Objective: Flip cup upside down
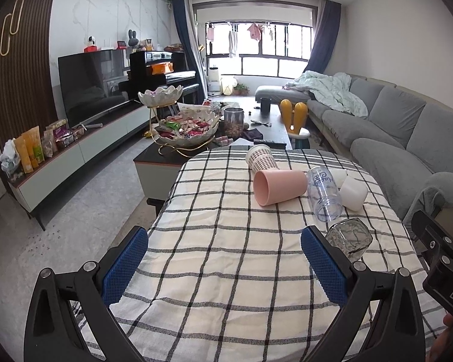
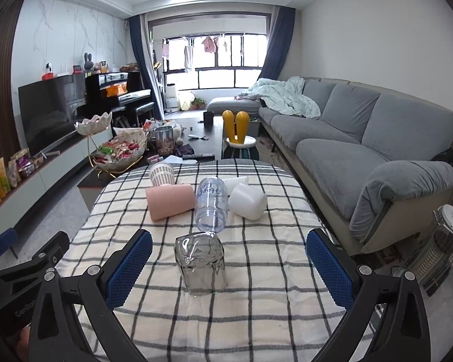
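Observation:
A grey glass cup [image 2: 201,264] stands upside down on the checked tablecloth [image 2: 256,301], between and just ahead of my open right gripper [image 2: 229,267]; it also shows in the left wrist view [image 1: 348,238]. Behind it lie on their sides a pink cup [image 2: 169,201], a clear plastic cup with blue lettering [image 2: 211,203], a white cup [image 2: 248,201] and a patterned paper cup [image 2: 161,174]. My left gripper [image 1: 225,267] is open and empty over bare cloth, left of the glass cup. The pink cup [image 1: 279,187] lies ahead of it.
A coffee table with a snack bowl stand [image 1: 185,126] and a jar [image 1: 234,122] stands beyond the table. A grey sofa [image 2: 362,138] runs along the right. A heater [image 2: 444,250] stands at the right. A TV [image 1: 90,83] stands at the left.

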`<state>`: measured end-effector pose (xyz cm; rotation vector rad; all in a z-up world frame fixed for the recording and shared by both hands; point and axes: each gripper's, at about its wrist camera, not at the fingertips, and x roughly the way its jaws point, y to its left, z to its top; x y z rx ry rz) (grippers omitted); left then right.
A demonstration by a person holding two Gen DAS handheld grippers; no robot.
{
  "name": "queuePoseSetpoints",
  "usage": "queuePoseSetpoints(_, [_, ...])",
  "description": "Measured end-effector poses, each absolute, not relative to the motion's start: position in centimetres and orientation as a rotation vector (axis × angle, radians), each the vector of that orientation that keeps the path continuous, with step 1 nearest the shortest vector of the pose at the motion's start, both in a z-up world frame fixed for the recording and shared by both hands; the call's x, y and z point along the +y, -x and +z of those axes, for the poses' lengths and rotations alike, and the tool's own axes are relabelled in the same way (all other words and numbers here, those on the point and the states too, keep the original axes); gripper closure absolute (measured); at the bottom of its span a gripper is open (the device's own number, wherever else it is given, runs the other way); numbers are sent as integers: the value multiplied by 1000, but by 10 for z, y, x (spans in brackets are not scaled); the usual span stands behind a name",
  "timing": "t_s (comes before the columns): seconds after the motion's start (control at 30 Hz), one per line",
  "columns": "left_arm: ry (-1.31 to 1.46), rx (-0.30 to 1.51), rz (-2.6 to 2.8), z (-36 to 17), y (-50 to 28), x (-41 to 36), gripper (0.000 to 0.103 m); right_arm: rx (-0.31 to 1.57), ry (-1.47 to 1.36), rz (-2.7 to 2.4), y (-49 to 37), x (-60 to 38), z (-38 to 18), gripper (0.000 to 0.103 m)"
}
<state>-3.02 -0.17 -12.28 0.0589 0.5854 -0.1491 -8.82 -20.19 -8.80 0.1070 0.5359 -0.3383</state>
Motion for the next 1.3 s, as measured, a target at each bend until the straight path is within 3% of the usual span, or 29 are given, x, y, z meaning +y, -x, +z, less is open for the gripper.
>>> queuePoseSetpoints(1.3, [-51, 591, -160, -123, 29, 0, 0, 551, -110, -337, 88, -203, -90, 1])
